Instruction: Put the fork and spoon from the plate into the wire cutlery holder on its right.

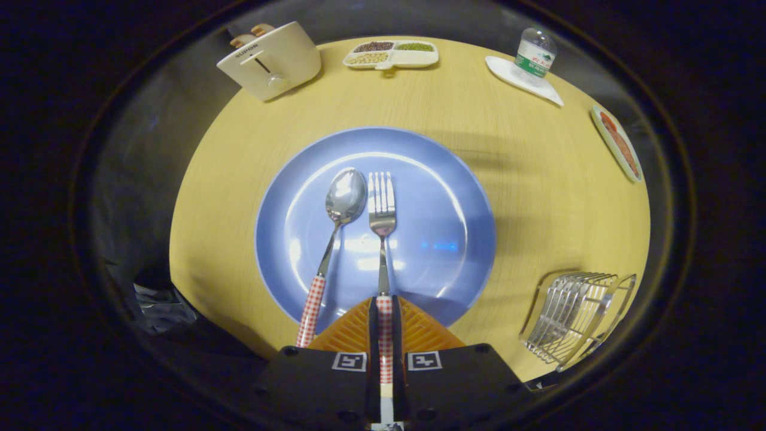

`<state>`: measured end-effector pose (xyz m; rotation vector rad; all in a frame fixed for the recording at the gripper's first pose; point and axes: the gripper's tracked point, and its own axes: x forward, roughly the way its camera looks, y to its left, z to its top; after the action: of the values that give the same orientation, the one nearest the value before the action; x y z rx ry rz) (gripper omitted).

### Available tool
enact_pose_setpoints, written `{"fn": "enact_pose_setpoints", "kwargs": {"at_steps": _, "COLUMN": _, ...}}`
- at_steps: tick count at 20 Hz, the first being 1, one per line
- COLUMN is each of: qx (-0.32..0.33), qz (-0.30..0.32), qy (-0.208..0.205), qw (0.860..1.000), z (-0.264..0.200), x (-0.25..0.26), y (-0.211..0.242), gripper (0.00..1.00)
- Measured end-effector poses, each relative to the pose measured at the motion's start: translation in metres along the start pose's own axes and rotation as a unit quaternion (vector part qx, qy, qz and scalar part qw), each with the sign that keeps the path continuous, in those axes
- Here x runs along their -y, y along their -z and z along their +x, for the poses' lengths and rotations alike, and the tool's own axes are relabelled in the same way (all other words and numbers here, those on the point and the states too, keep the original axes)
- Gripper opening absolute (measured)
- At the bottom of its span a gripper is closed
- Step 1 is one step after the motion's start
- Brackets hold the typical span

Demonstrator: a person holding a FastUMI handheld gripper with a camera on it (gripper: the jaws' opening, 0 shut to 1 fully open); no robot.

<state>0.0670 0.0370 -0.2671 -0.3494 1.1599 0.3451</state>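
A blue plate (443,197) lies on the yellow round table, just ahead of my fingers. On it rest a spoon (340,212) and, to its right, a fork (382,209), both with red-checked handles pointing toward me. My gripper (384,308) is shut on the fork's handle, which runs back between the two fingers. The spoon's handle passes just left of the left finger, untouched. The wire cutlery holder (574,317) stands on the table to the right of the plate, near the table's front edge.
A cream toaster (272,60) stands at the far left of the table. A divided dish of beans (390,54) sits at the far middle. A water bottle (534,54) on a white tray and a small dish (619,143) lie at the far right.
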Motion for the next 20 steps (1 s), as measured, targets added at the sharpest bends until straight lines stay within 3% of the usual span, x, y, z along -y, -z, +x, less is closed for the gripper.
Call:
{"fn": "enact_pose_setpoints", "kwargs": {"at_steps": 7, "qx": -0.003, "qz": 0.028, "qy": -0.031, "qw": 0.999, "z": -0.071, "x": 0.004, "y": 0.02, "gripper": 0.11}}
{"fn": "enact_pose_setpoints", "kwargs": {"at_steps": 15, "qx": -0.046, "qz": 0.071, "qy": 0.019, "qw": 0.996, "z": -0.157, "x": 0.081, "y": 0.06, "gripper": 0.11}}
{"fn": "enact_pose_setpoints", "kwargs": {"at_steps": 20, "qx": -0.104, "qz": 0.081, "qy": 0.045, "qw": 0.99, "z": -0.173, "x": 0.126, "y": 0.084, "gripper": 0.11}}
